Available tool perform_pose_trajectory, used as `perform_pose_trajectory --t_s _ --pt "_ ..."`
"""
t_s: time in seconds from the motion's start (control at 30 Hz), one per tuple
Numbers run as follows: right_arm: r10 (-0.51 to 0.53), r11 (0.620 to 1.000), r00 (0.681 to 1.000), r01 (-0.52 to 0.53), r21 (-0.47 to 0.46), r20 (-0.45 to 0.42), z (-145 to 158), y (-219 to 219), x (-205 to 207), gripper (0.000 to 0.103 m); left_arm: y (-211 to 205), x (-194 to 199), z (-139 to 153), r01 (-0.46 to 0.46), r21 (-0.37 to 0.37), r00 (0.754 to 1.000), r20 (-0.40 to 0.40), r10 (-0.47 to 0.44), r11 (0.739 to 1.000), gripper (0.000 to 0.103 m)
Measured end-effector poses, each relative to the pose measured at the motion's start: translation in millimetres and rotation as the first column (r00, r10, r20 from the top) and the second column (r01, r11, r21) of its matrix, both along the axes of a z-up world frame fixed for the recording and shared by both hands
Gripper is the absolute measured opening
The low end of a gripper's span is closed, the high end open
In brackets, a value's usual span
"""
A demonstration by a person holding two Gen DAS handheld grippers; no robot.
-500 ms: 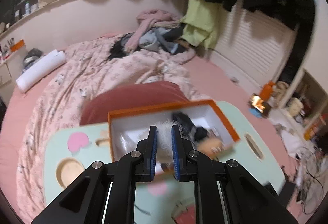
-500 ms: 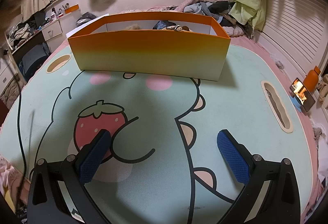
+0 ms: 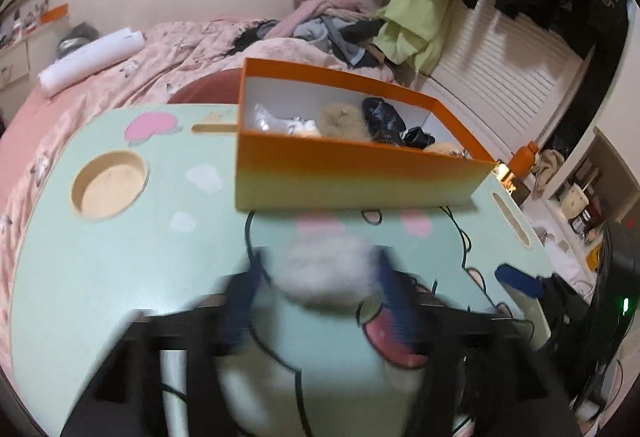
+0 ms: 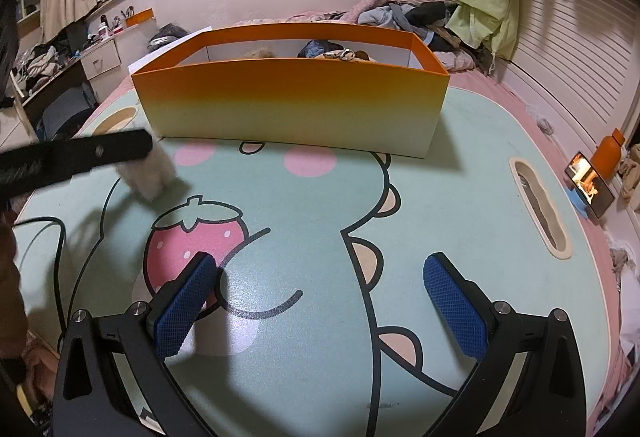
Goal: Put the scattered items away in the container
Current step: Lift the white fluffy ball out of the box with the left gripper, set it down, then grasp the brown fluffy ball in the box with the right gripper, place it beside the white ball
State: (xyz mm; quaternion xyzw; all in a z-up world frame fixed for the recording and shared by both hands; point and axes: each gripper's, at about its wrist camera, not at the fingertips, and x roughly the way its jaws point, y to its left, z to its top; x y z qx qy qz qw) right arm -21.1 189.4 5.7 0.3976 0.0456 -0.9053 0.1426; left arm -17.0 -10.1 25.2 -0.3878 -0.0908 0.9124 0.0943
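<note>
your left gripper (image 3: 320,277) has a white fluffy pompom (image 3: 328,269) between its blurred jaws, out over the mint table (image 3: 120,257) in front of the orange box (image 3: 360,173); can't tell if they're pressing it. your right gripper (image 4: 320,301) hangs wide and empty.

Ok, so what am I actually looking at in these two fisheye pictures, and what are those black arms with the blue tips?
Those are two hand-held grippers, not a robot. A person carries one in each hand, and each has a camera looking along its fingers. One picture comes from the left gripper and is blurred; it seems to hold a white fluffy ball above the table. The other comes from the right gripper, whose jaws are wide open and empty. On the cartoon-printed table stands an orange box with several small items inside.
</note>
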Motion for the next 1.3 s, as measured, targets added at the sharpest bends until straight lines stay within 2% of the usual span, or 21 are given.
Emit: perform_pose_trajectory --t_s 0.03,0.07,0.13,0.2,0.27,0.37,0.7,0.77,0.87,0.93,0.97,1.0,1.1,1.13,1.2,1.3 --pt "0.0 1.0 1.0 0.0 0.0 0.0 -0.1 -0.2 0.1 0.103 -0.7 7.7 -2.3 -0.002 -0.002 1.0 -0.014 0.002 1.0 0.088" --pt "0.0 1.0 1.0 0.0 0.0 0.0 -0.2 -0.1 0.1 0.103 -0.7 15.3 -4.4 -0.005 -0.009 1.0 -0.029 0.005 1.0 0.092" --pt "0.0 1.0 1.0 0.0 0.001 0.0 -0.4 -0.2 0.0 0.103 2.3 26.2 -10.0 -0.013 -0.041 0.999 -0.032 0.012 0.999 0.096" --pt "0.0 1.0 1.0 0.0 0.001 0.0 -0.5 -0.2 0.0 0.103 7.1 30.4 -17.7 -0.011 -0.076 1.0 0.003 0.011 0.997 0.098" --pt "0.001 1.0 1.0 -0.001 0.002 0.0 -0.8 -0.3 0.0 0.103 17.1 35.4 -20.8 -0.017 -0.148 1.0 0.002 0.017 0.989 0.102" --pt "0.001 1.0 1.0 -0.001 0.002 -0.001 -0.7 0.2 0.2 0.103 30.2 39.0 -27.5 -0.018 -0.257 1.0 0.001 0.019 0.966 0.103" --pt "0.003 1.0 1.0 -0.003 -0.01 0.016 4.7 8.8 2.3 0.103 26.3 41.2 -27.9 -0.036 -0.261 0.999 -0.023 0.031 0.965 0.103" --pt "0.015 0.999 1.0 -0.016 -0.049 -0.004 16.0 14.2 -0.9 0.102 26.4 40.6 -27.9 -0.035 -0.26 0.999 -0.025 0.029 0.965 0.103" --pt "0.031 0.994 0.996 -0.039 -0.098 -0.08 56.7 15.9 -10.1 0.101 28.3 39.7 -27.7 -0.036 -0.261 0.999 -0.027 0.03 0.965 0.103" --pt "0.066 0.993 0.99 -0.078 -0.092 -0.126 84.8 6.2 -19.9 0.096 28.3 40.1 -27.7 -0.037 -0.261 0.999 -0.029 0.03 0.965 0.103" --pt "0.095 0.99 0.987 -0.107 -0.093 -0.133 97.2 -1.7 -28.4 0.084 28.2 40.1 -27.7 -0.036 -0.261 0.999 -0.03 0.03 0.965 0.103" --pt "0.142 0.983 0.983 -0.154 -0.099 -0.112 108.0 -13.8 -43.5 0.069 28.2 40.4 -27.6 -0.037 -0.26 0.999 -0.031 0.03 0.965 0.103" --pt "0.21 0.971 0.977 -0.206 -0.124 0.023 108.0 -45.5 -88.1 0.044 28.0 40.4 -27.5 -0.037 -0.258 0.999 -0.032 0.029 0.965 0.103" --pt "0.207 0.972 0.975 -0.195 -0.134 0.084 101.7 -54.7 -107.3 0.042 27.8 40.2 -27.5 -0.036 -0.258 0.999 -0.032 0.029 0.965 0.103" --pt "0.209 0.97 0.966 -0.185 -0.157 0.15 91.3 -66.4 -131.3 0.042 27.3 40.1 -27.5 -0.035 -0.255 0.999 -0.034 0.028 0.966 0.103" --pt "0.144 0.987 0.966 -0.124 -0.104 0.215 72.3 -78.5 -159.5 0.042 27.7 40.6 -27.3 -0.033 -0.254 0.999 -0.035 0.025 0.967 0.103"
